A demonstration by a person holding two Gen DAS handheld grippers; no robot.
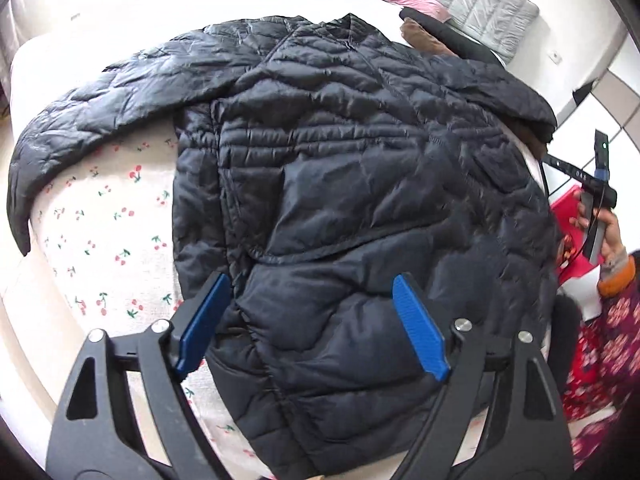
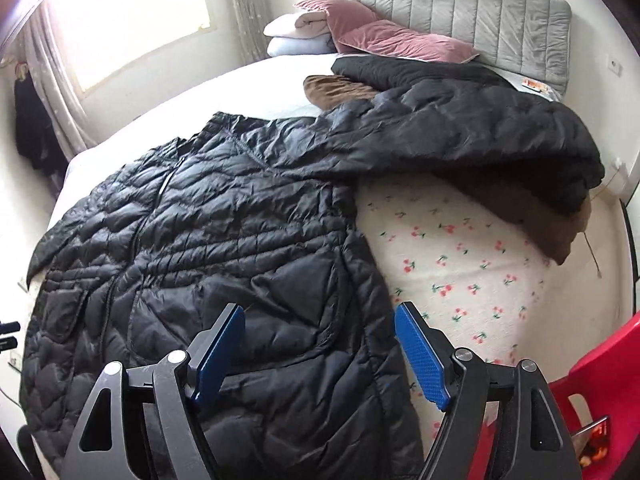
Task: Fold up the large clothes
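Black quilted jacket [image 1: 360, 168] spread flat, front up, across a bed with a cherry-print sheet [image 1: 100, 220]. One sleeve [image 1: 80, 120] stretched out sideways from the jacket body over the sheet; the other sleeve [image 2: 460, 136] reaching from the jacket's shoulder toward the grey padded headboard [image 2: 460, 20], draped partly over a brown garment [image 2: 552, 224]. Left gripper [image 1: 312, 320] above the jacket's hem, blue pads wide apart, nothing between them, one pad over the hem's edge beside the sheet, the other over the quilted body. Right gripper [image 2: 320, 348] likewise spread wide and empty, one pad above the jacket's lower side, the other just past the jacket's side seam, above the sheet. Touching the fabric or hovering: cannot tell from either view. Pink pillow [image 2: 392, 40] and folded pale bedding [image 2: 296, 36] beyond the jacket's collar, against the headboard. Red plastic chair [image 2: 592, 392] off the bed's edge, on the far side of the sheet from the jacket. No brand or label readable on the jacket; small pale markings on the right gripper's body [image 1: 580, 184] in the left wrist view, too small to read.
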